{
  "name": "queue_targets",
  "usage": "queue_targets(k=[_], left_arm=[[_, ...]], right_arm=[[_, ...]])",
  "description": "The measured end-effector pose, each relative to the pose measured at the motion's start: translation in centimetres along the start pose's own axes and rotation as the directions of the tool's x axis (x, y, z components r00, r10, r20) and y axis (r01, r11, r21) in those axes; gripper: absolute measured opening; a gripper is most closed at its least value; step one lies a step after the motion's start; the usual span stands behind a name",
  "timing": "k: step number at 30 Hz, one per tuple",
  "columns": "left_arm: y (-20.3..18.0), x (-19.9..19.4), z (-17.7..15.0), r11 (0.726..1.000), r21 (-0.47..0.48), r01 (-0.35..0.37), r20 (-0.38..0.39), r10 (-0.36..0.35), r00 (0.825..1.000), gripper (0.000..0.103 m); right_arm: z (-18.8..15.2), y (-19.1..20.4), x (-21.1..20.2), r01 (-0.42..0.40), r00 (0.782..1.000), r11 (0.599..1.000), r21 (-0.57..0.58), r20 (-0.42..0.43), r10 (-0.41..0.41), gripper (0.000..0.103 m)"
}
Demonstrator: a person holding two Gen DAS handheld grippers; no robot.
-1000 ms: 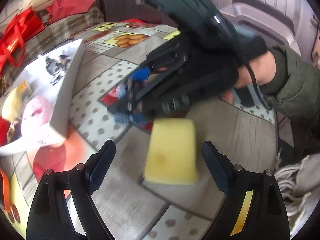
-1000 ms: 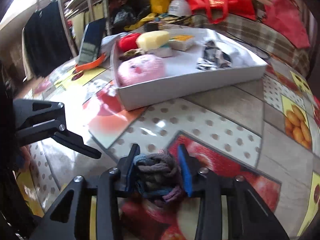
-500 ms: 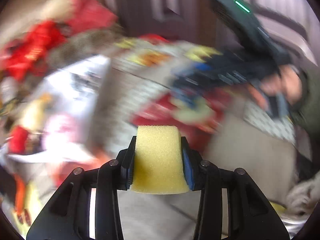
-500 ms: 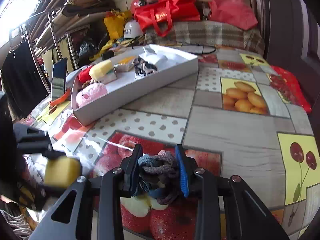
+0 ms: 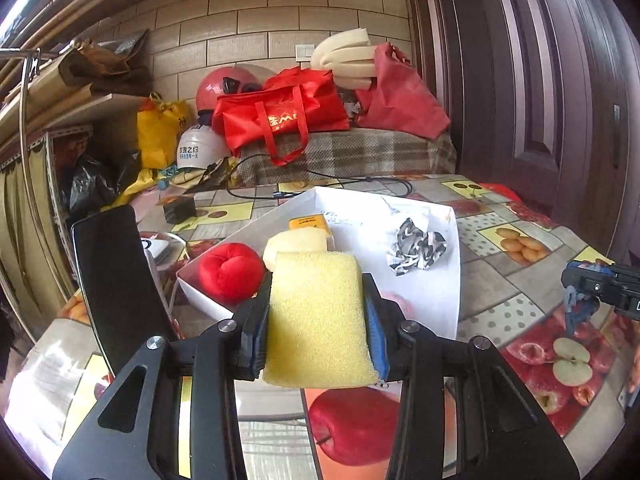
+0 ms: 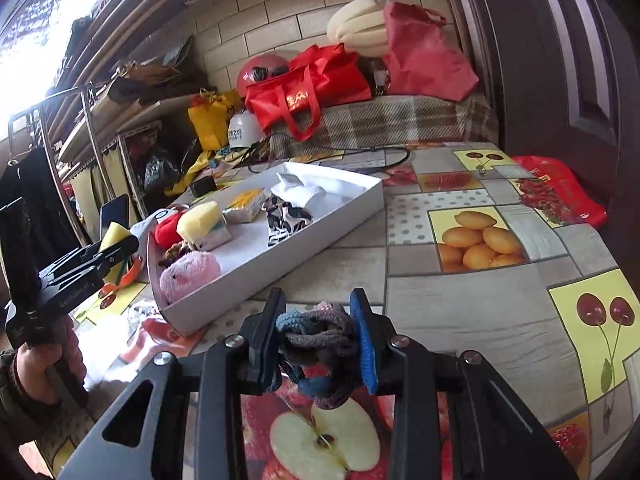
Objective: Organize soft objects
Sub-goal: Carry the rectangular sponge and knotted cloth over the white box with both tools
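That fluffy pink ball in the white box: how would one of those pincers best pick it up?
Grip the pink ball across its round middle, coming from above. It sits in the box's near corner against the wall, so a side approach looks blocked. It looks soft enough to squash.

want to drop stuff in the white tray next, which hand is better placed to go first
Probably left: the left gripper, clamped on the yellow sponge, sits at the white tray corner; the right gripper is farther back.
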State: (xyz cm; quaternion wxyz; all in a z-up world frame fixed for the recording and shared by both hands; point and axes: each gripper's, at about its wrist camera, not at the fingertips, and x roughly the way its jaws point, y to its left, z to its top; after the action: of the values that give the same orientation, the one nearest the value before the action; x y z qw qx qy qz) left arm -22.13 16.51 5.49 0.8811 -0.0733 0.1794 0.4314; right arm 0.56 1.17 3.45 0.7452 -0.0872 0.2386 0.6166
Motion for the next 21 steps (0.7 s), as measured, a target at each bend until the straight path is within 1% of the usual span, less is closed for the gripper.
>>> queue_targets(k=[3, 8, 14, 17, 21], left_arm=[[-0.3, 0.3, 0.2, 1.000, 0.004, -0.010, 0.003, 0.009, 1.000, 0.039], [0.0, 1.8, 0.6, 1.000, -0.008, -0.026, -0.013, 0.026, 1.000, 0.039], [0.5, 3.8, 1.4, 0.999, -0.010, -0.047, -0.029, 0.047, 0.999, 0.039], [0.7, 4.4, 1.7, 0.998, -0.009, -0.057, -0.021, 0.056, 0.998, 0.039], [0.5, 4.9, 2.1, 0.997, 0.007, -0.074, 0.010, 0.074, 0.997, 0.040]], right_arm=[[0.1, 0.6, 0.5, 0.007, 1.000, 1.000, -0.006, 0.007, -0.007, 0.033], [0.5, 1.5, 1.7, 0.006, 1.000, 1.000, -0.004, 0.021, -0.006, 0.033], [1.3, 3.4, 3.2, -0.004, 0.999, 0.999, -0.048, 0.039, 0.006, 0.033], [2.0, 4.3, 4.3, -0.012, 0.998, 0.999, -0.052, 0.056, 0.015, 0.033], [2.7, 5.4, 5.8, -0.023, 0.997, 0.999, -0.046, 0.071, 0.027, 0.033]])
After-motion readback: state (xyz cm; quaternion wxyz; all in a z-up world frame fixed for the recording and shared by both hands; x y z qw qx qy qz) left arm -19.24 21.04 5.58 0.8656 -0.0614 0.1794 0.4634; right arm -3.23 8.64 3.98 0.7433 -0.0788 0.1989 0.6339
